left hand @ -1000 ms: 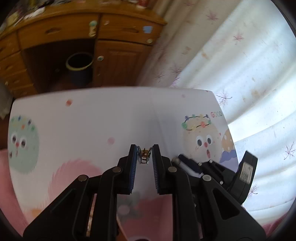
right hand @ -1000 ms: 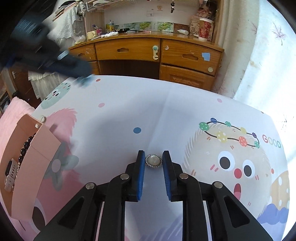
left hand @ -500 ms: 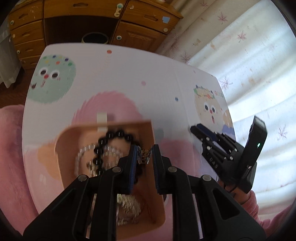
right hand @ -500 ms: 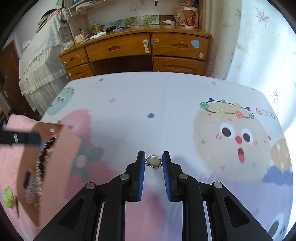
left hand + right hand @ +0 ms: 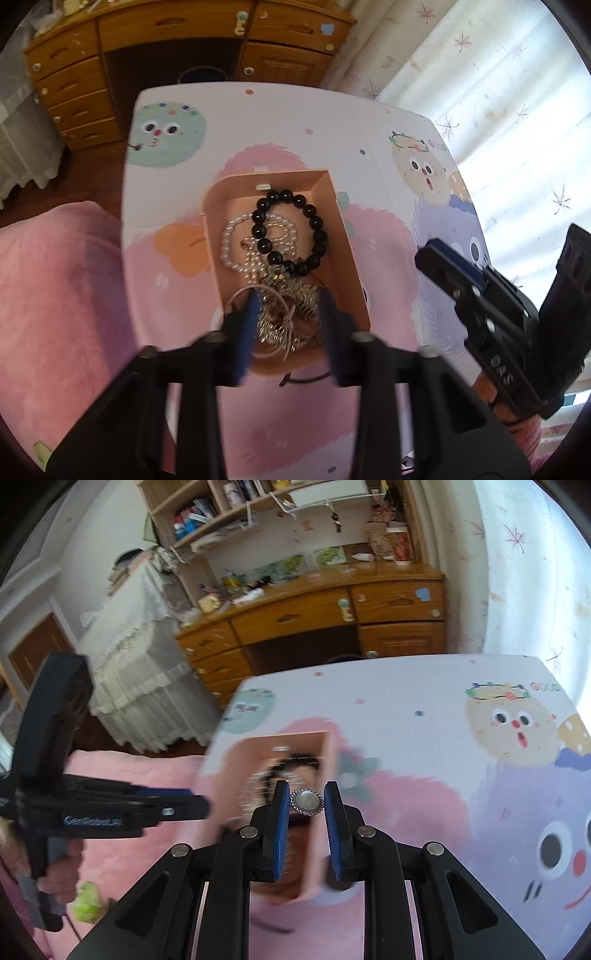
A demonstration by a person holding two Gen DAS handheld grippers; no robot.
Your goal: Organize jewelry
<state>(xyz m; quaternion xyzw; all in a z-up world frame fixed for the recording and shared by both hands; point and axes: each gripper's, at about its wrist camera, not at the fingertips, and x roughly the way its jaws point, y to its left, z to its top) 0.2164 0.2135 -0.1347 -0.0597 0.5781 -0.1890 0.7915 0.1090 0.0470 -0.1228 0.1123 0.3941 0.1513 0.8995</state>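
Observation:
A pink open box (image 5: 347, 251) stands on the cartoon-print table. Inside lie a black bead bracelet (image 5: 317, 221), a pearl bracelet (image 5: 229, 240) and a heap of metallic chains (image 5: 295, 306). My left gripper (image 5: 290, 301) hovers over the near end of the box; its jaws are opening and nothing is pressed between the pads. My right gripper (image 5: 306, 795) is shut on a round pearly brooch (image 5: 306, 801) with a sparkling rim, held in the air just in front of the box (image 5: 328, 760). The left gripper (image 5: 201, 808) appears at the left of the right wrist view.
A wooden desk (image 5: 332, 609) with drawers stands beyond the table's far edge, a dark bin (image 5: 203, 75) under it. Pale curtains (image 5: 498, 92) hang on the right. A pink blanket (image 5: 55, 295) lies to the left of the table, and a lace-covered unit (image 5: 140, 657) behind it.
The left gripper travelled over the box and spread its jaws; the small gold trinket it pinched is gone from between them. The right gripper rose toward the box with the brooch.

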